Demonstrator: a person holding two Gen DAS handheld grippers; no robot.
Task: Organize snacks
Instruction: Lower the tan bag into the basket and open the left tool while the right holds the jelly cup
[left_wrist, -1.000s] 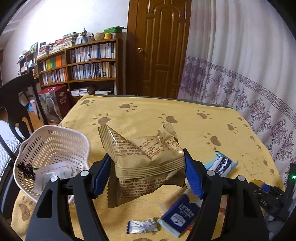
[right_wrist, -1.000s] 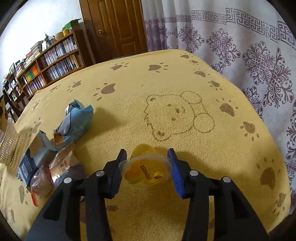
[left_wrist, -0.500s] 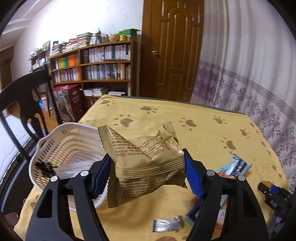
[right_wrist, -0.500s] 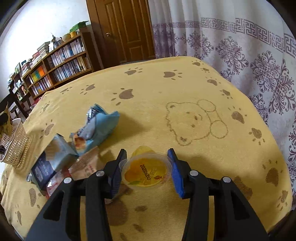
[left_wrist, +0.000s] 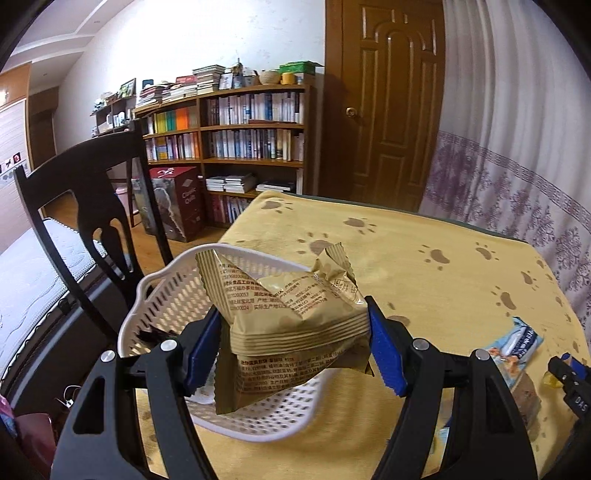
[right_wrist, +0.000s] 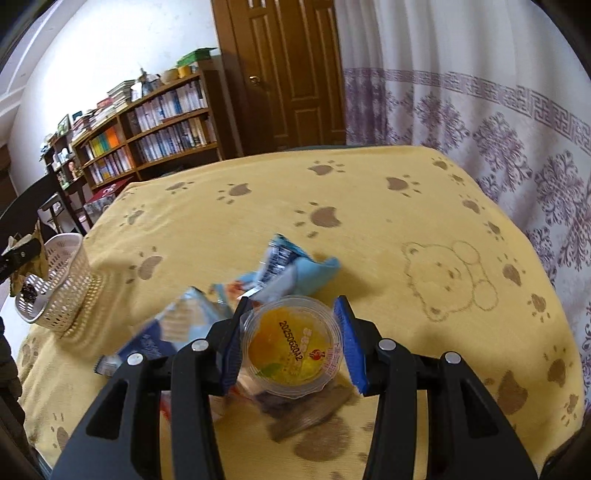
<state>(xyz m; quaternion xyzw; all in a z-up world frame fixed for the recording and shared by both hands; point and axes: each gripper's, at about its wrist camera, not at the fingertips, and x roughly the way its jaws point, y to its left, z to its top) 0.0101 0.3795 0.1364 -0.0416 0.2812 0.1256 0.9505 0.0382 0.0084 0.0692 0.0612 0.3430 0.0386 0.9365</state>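
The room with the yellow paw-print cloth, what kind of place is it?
Probably a room in someone's home, perhaps a study or dining room. A tall wooden bookshelf full of books lines the wall, a brown panelled wooden door stands beside it, and a table covered in a yellow paw-print cloth holds snacks.

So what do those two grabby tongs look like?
Both look the same. The left tongs and right tongs have chunky black plastic arms with long cut-out slots, round silver screws on top, and blue ridged pads inside each tip. No cables or sleeves show.
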